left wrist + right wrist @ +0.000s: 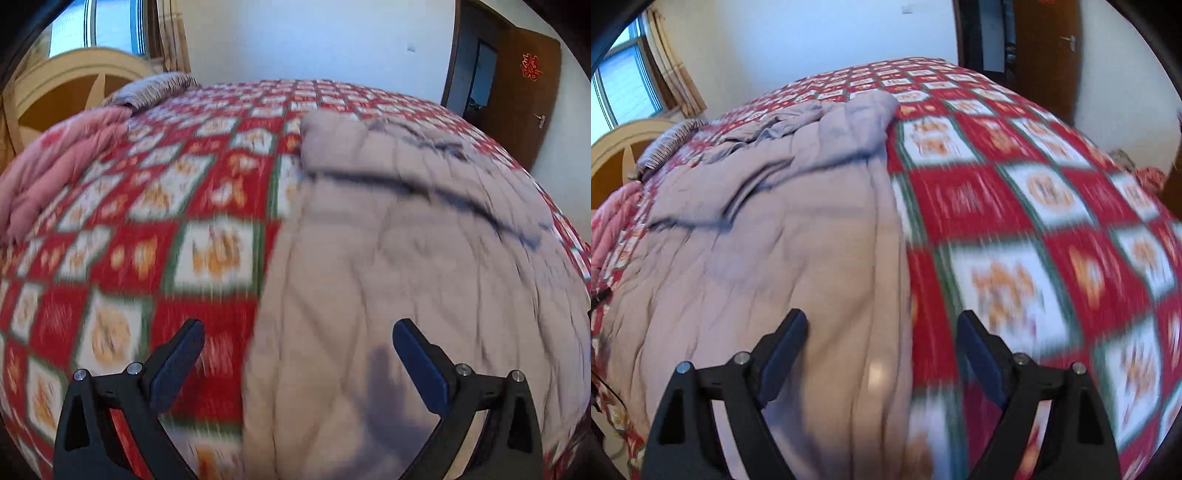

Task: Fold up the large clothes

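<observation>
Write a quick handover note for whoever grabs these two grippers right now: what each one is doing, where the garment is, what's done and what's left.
Left gripper: open, nothing between its fingers, above the garment's left edge.
Right gripper: open, empty, above its right edge.
Pale lilac quilted garment: spread lengthwise on the red checked bedspread, far end bunched and creased. Pink quilt lies near the headboard.
Done: garment looks laid out, possibly folded lengthwise; blur makes it hard to tell.
Left: smooth the bunched end, then probably fold it across.

White walls (314,37), daylit window (624,85), brown door (517,96), wooden headboard (74,88).
</observation>
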{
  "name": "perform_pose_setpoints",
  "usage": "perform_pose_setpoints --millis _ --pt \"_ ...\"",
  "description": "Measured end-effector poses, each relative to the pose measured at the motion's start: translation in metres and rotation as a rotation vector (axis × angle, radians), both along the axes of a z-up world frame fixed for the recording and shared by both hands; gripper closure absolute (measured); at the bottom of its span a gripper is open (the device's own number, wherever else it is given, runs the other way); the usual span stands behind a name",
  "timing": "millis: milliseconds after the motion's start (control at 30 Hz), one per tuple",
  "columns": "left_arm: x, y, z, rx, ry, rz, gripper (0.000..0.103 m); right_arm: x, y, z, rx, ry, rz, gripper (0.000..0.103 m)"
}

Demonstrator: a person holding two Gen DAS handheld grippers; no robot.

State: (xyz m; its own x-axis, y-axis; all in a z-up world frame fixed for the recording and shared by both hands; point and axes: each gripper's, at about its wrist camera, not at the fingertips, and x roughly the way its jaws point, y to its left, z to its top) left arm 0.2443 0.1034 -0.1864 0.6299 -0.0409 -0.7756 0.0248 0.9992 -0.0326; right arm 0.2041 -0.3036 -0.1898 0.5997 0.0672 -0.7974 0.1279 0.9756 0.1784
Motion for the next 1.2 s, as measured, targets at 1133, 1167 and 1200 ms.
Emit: perform_pose_setpoints --millis 1133,1167,1200 --pt "-0.088 0.022 0.164 -0.276 -0.402 -0.314 0.088 -0.137 0.013 0.167 0.243 -0.488 0.097 0.092" --pt "-0.075 0.019 0.166 -0.262 -0.412 -0.308 0.087 -0.120 0.009 0.169 0.250 -0.492 0.090 0.092" --pt "-0.060 0.016 0.167 -0.254 -0.408 -0.294 0.086 -0.103 0.006 0.170 0.256 -0.491 0.081 0.092"
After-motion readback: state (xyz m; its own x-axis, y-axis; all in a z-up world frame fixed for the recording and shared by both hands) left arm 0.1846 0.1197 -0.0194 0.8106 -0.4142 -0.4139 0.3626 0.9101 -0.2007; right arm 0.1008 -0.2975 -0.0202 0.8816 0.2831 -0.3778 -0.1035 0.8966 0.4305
